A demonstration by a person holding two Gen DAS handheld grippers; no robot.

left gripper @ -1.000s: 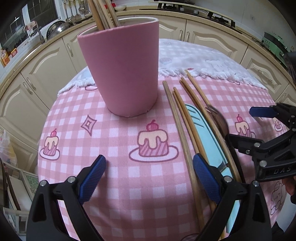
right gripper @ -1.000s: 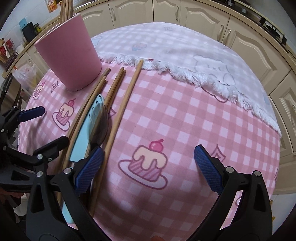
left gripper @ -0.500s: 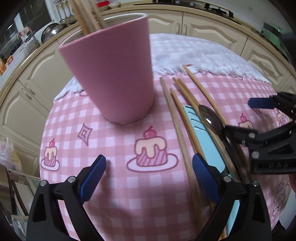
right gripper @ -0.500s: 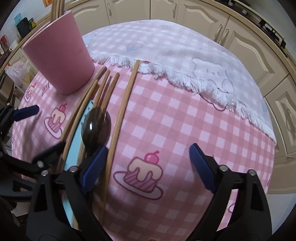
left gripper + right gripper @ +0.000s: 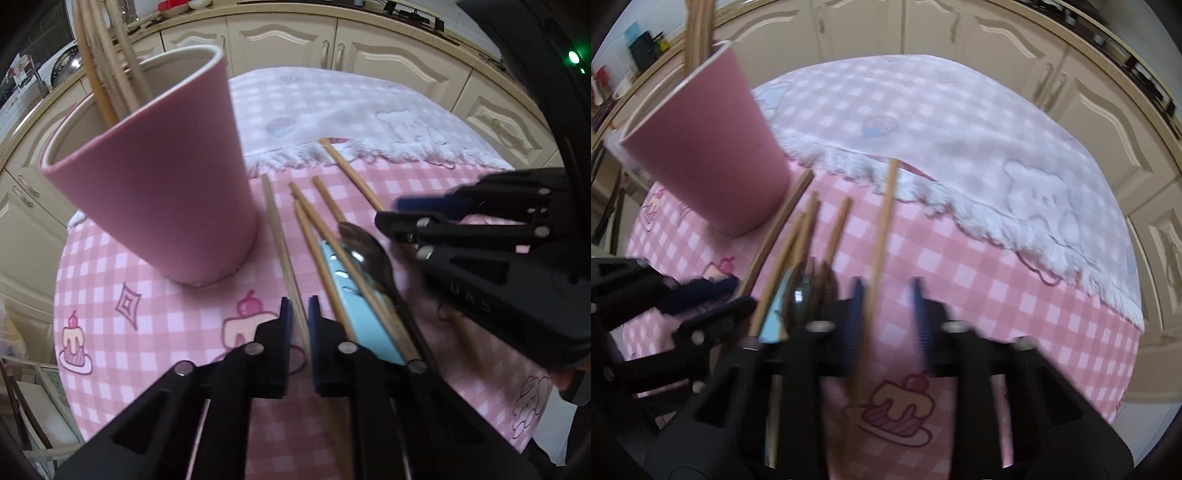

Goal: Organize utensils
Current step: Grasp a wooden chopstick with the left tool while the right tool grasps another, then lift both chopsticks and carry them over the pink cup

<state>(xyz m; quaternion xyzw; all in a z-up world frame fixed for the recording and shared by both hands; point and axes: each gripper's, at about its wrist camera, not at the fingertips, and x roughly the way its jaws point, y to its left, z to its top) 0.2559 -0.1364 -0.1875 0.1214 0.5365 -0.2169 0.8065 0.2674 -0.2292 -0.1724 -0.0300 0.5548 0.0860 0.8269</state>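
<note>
Both grippers point steeply down at the counter, which wears a pink checked cloth printed with little cakes.

The left gripper has just snapped its jaws in: the blue pads now stand nearly together with the leftmost chopstick running up between them, pinched at its near end.

The right gripper has likewise just been closing. In its own blurred view a narrow gap still shows between the pads, and the rightmost chopstick lies against the left pad; from the other camera its jaws look drawn together. I take it as clamped on that stick, though the blur makes the contact hard to see.

Between the two held sticks lie three more wooden chopsticks, a pale blue flat utensil and a dark metal spoon, all fanned out side by side with their far ends towards a white fringed towel at the back of the counter. The far tip of the rightmost chopstick rests on the towel's fringe.

A pink cup stands upright to the left of the spread, just beside the leftmost chopstick, with several chopsticks already standing in it. Cream cabinet doors curve round behind.
</note>
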